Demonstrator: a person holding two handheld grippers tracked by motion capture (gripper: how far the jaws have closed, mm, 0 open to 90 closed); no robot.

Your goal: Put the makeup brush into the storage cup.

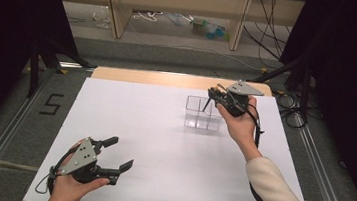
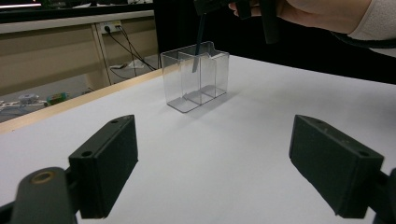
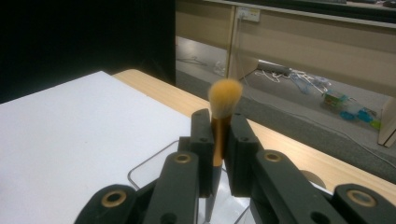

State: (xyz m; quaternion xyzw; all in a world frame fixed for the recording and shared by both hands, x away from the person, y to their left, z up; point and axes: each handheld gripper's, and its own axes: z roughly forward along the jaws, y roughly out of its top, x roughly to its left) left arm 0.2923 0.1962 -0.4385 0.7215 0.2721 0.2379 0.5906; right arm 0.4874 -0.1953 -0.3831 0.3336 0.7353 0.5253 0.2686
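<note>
Makeup brush held over a clear organizer.

Nearest, the left tongs [image 1: 118,152] rest idle on the white table [image 1: 158,179], jaws wide apart, holding nothing. Farther off, the right tongs [image 1: 213,95] are clamped on one makeup brush [image 3: 222,116], bristles up, handle dipping into the one clear organizer [image 2: 196,77], probably to stand it inside.

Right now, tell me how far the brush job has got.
Done: the right hand-held gripper is shut on the makeup brush, bristles up. In hand: its dark handle tip dips into the clear organizer, near the rim. Left: lower it in and release. The left hand-held gripper waits open, apart.
</note>
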